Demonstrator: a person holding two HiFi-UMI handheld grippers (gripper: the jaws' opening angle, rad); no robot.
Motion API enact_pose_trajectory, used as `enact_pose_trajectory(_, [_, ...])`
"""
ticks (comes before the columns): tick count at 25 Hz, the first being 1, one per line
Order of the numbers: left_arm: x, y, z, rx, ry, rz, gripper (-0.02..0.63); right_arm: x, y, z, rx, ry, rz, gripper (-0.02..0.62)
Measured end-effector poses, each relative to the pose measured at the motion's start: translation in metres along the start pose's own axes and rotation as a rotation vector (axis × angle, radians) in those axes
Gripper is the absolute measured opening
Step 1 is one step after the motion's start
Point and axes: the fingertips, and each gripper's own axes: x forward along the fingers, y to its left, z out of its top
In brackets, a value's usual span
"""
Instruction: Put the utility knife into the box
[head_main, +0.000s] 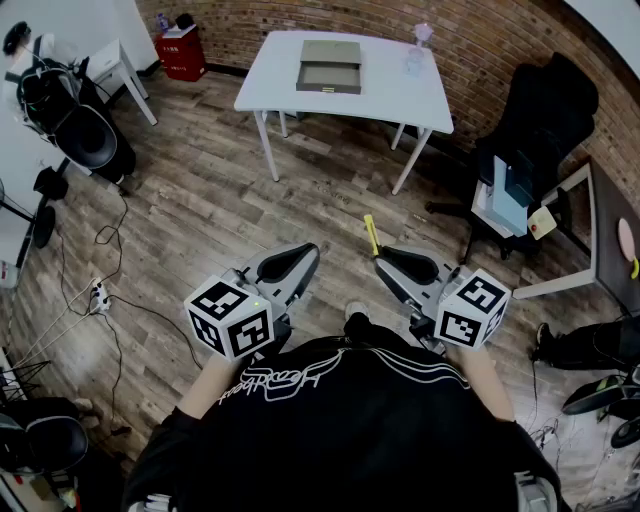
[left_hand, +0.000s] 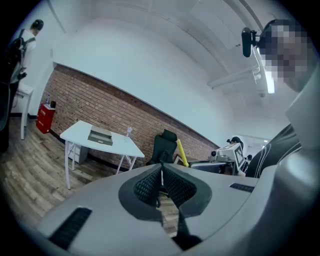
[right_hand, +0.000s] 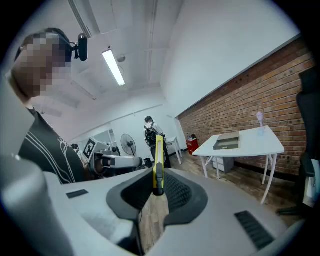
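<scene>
1. Our left gripper (head_main: 297, 262) hangs low over the wooden floor (head_main: 200, 200), its jaws pressed together with nothing between them.
2. Well ahead of us stands the white table (head_main: 400, 95), and the grey box (head_main: 330, 65) rests on it toward the far edge.
3. The yellow utility knife (head_main: 370, 235) sticks out of our right gripper (head_main: 388, 262). The jaws stand only narrowly apart and clamp its lower end, well apart from the box.

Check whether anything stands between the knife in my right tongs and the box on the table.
Nothing visible does. The right tongs grip the utility knife; only wooden floor lies between it and the white table that bears the box.
</scene>
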Motion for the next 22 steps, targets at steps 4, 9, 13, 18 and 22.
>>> enact_pose_trajectory(4, [-0.003,0.003,-0.001,-0.001,-0.001,0.008,0.035,0.002,0.000,-0.001,0.001,0.003,-0.005,0.067])
enact_pose_trajectory(9, [-0.001,0.007,-0.001,-0.001,0.005,0.022,0.035,0.006,-0.008,-0.001,0.011,-0.002,-0.011,0.067])
enact_pose_trajectory(13, [0.006,0.016,0.004,0.007,0.011,0.046,0.034,0.013,-0.024,0.000,0.038,-0.022,0.001,0.067])
enact_pose_trajectory(18, [0.018,0.040,0.008,-0.004,0.031,0.080,0.034,0.034,-0.047,0.003,0.070,-0.029,0.032,0.068])
enact_pose_trajectory(22, [0.040,0.067,0.016,-0.022,0.038,0.099,0.034,0.055,-0.078,0.011,0.089,-0.025,0.044,0.069])
